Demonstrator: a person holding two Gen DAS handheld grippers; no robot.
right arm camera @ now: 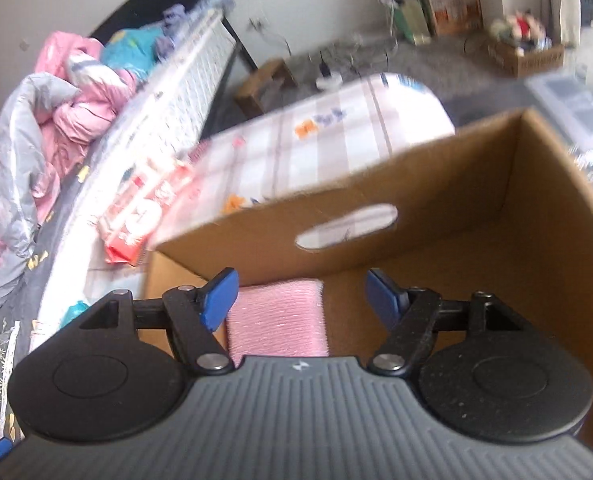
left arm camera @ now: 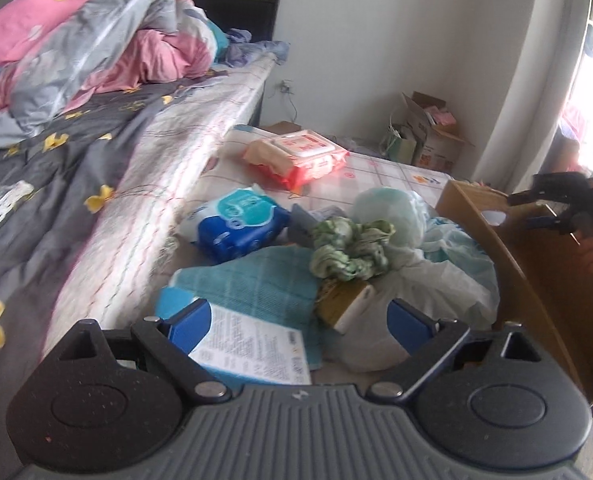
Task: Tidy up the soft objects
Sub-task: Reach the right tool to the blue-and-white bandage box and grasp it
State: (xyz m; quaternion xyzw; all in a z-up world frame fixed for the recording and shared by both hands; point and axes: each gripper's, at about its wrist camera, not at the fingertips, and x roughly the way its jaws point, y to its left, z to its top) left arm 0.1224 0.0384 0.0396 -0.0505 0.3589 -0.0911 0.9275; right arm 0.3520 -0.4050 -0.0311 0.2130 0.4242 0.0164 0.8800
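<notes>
Bedside low mattress (left arm camera: 380, 168) clutter: left gripper (left arm camera: 298, 320) wide open, empty, over teal pack (left arm camera: 252, 280)—centre it before closing; right gripper (right arm camera: 300, 294) wide open, empty above pink ribbed cloth (right arm camera: 278, 320) in brown cardboard box (right arm camera: 456, 184).

To my left a bed (left arm camera: 96, 152) with a dark headboard (left arm camera: 236, 12) meets a white wall (left arm camera: 376, 40). Grey floor (right arm camera: 448, 52). Daylight past a pale curtain (left arm camera: 536, 100).
</notes>
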